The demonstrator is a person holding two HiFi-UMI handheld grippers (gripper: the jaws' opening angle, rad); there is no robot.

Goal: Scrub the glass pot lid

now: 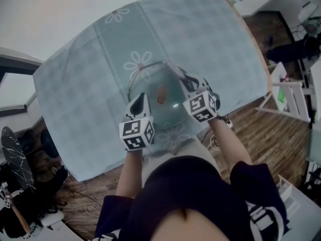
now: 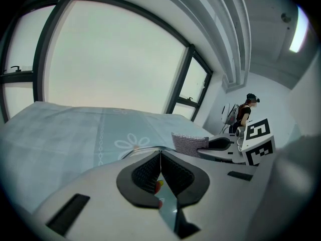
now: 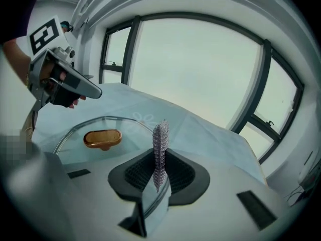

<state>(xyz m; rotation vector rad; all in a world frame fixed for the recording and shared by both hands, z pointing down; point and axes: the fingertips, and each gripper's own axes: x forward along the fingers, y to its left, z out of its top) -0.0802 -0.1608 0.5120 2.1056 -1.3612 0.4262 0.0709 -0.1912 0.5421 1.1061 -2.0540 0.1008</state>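
Glass pot lid [image 1: 149, 84] lies knob-up on a pale blue-green checked tablecloth [image 1: 85, 89] printed with white daisies; it sits toward the person's side of the table, roughly mid-width; metal band round its rim; brown oval knob [image 1: 161, 94] at centre.

Left gripper [image 1: 141, 100] comes in at the lid's near-left rim; in the left gripper view its dark ribbed pads are clenched together in one thin line, and the rim's arc runs right up to the tips; whether the rim is pinched between them I cannot tell.

Right gripper [image 1: 181, 79] sits over the lid's right side, tips pointing toward the far-right rim; its pads are clamped on a silver-grey mesh scrubber [image 3: 160, 149]; in the right gripper view the scrubber stands upright and edge-on, sticking up past the jaw tips, with the knob to the left beyond it; contact between scrubber and glass not clear from any view.

Both marker cubes face up in the head view, one on each side of the knob; the grippers are near each other but apart.

Wooden floor [image 1: 271, 134] shows past the table's right edge; large dark-framed windows [image 3: 200, 69] stand behind the table in both gripper views.
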